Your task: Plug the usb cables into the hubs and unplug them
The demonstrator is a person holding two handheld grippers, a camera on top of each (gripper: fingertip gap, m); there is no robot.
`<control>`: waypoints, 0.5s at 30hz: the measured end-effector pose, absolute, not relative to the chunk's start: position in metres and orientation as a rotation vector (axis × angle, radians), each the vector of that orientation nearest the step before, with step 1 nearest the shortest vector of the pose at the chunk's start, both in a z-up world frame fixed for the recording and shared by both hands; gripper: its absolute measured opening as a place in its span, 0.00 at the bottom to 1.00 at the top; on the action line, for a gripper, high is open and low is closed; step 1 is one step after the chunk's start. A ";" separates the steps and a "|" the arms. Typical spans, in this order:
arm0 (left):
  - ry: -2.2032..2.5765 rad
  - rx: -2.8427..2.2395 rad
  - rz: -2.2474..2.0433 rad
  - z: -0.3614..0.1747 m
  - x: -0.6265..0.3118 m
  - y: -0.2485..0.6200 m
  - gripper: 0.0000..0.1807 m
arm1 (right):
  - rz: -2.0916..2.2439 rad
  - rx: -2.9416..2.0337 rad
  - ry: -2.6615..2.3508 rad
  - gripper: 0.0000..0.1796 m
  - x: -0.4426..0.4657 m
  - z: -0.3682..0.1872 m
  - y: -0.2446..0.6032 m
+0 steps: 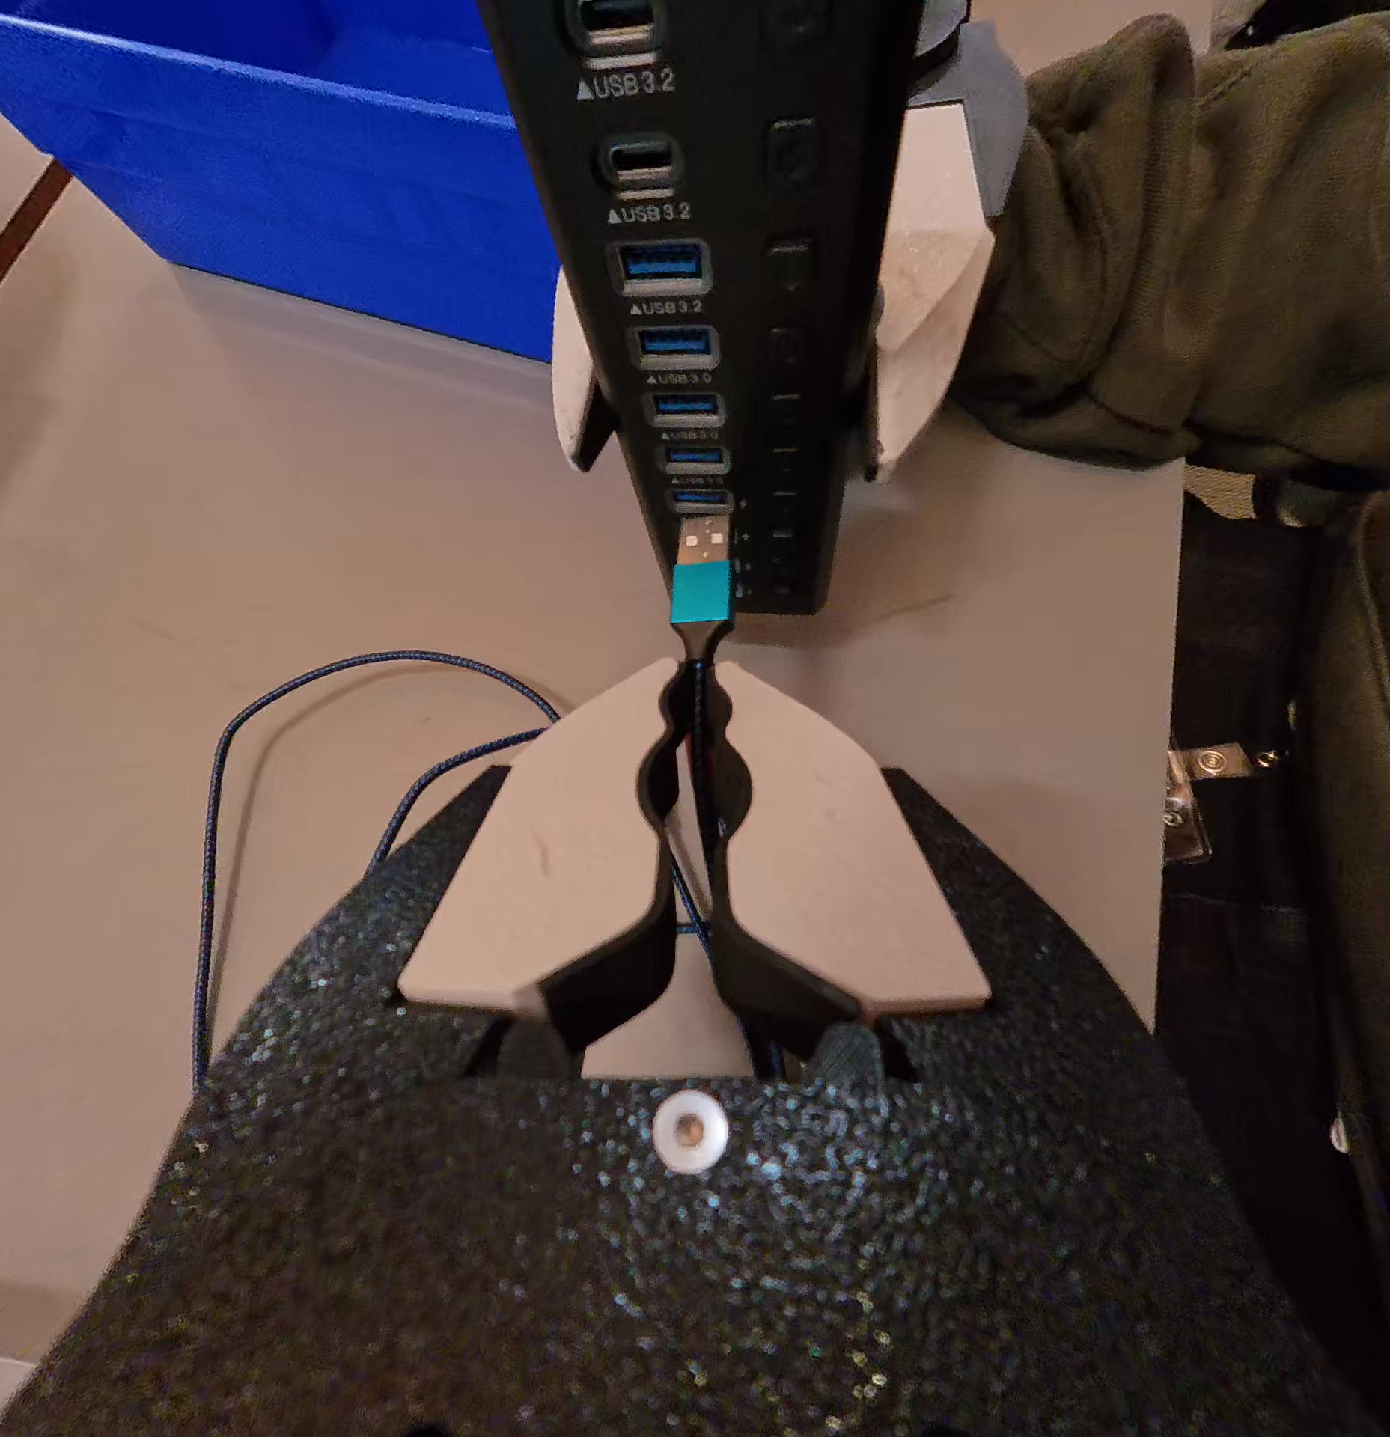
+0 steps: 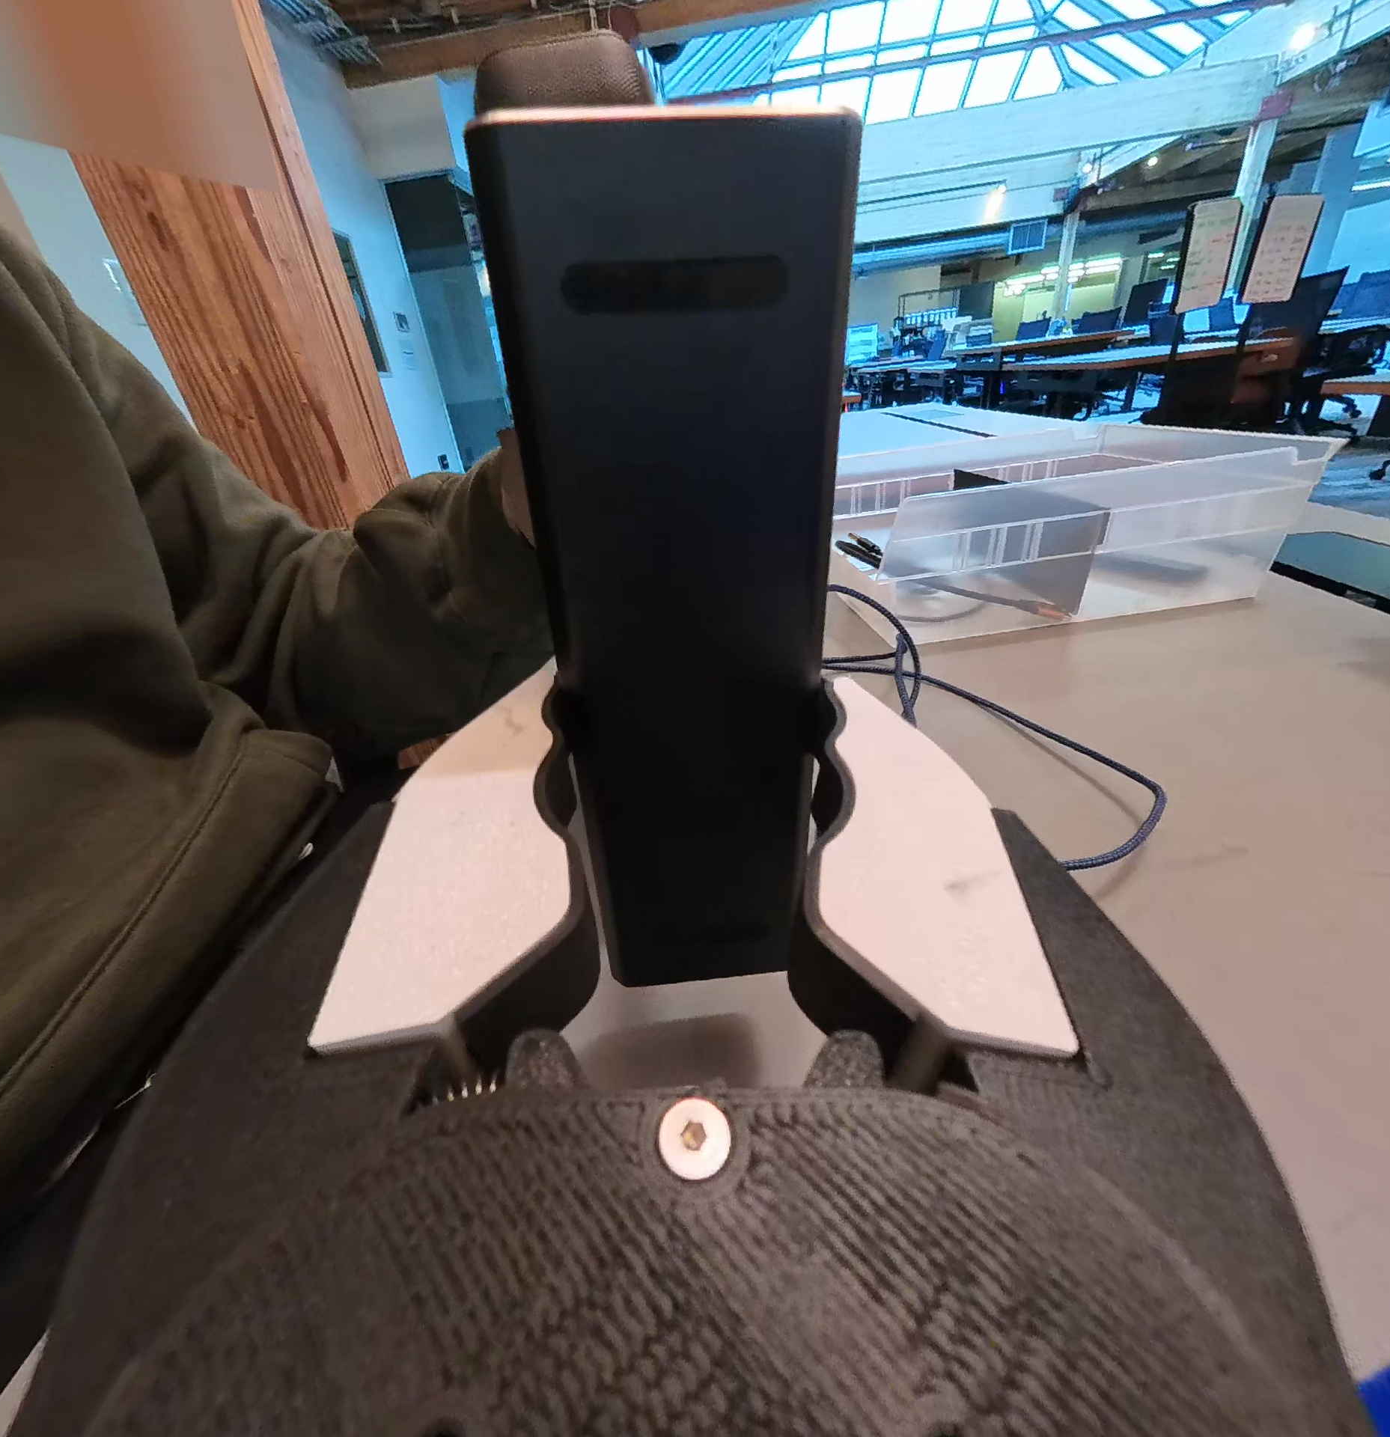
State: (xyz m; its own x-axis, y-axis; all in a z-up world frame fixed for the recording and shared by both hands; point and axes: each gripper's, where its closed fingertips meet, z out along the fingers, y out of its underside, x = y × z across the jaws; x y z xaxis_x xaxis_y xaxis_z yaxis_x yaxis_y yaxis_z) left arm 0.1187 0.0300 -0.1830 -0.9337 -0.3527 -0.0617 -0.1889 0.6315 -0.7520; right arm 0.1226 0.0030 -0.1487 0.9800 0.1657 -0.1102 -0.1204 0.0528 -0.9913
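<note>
My left gripper (image 1: 698,667) is shut on a dark blue braided USB cable (image 1: 217,777), just behind its teal plug (image 1: 701,594). The plug's metal end lies against the face of a long black USB hub (image 1: 723,326), at the lowest blue port; I cannot tell how far it is inserted. My right gripper (image 1: 726,412) grips the hub by its sides and holds it above the table. In the right wrist view, my right gripper (image 2: 688,692) is shut on the hub's plain back (image 2: 676,544), which stands upright. The cable (image 2: 1065,762) trails across the table.
A blue bin (image 1: 287,171) stands at the far left on the beige table (image 1: 209,498). A clear plastic tray (image 2: 1104,513) with cables in it sits on the table at the right. A person's olive sleeve (image 2: 131,622) is at the left.
</note>
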 end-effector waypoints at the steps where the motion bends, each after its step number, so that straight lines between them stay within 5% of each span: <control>1: 2.648 -0.446 -1.185 -0.184 0.119 0.030 0.01 | 0.220 -1.508 -0.043 0.34 0.121 -0.149 0.004; 15: 2.630 -0.446 -1.156 -0.188 0.121 0.024 0.01 | 0.243 -1.504 -0.038 0.34 0.120 -0.149 0.005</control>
State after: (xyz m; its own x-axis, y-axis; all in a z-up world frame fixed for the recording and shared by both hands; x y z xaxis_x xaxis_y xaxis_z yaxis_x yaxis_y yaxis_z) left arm 0.1205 0.0242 -0.1879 -0.9261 -0.3663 -0.0900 -0.1814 0.6418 -0.7452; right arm 0.1203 0.0054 -0.1488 0.9752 0.1826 -0.1255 -0.1361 0.0471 -0.9896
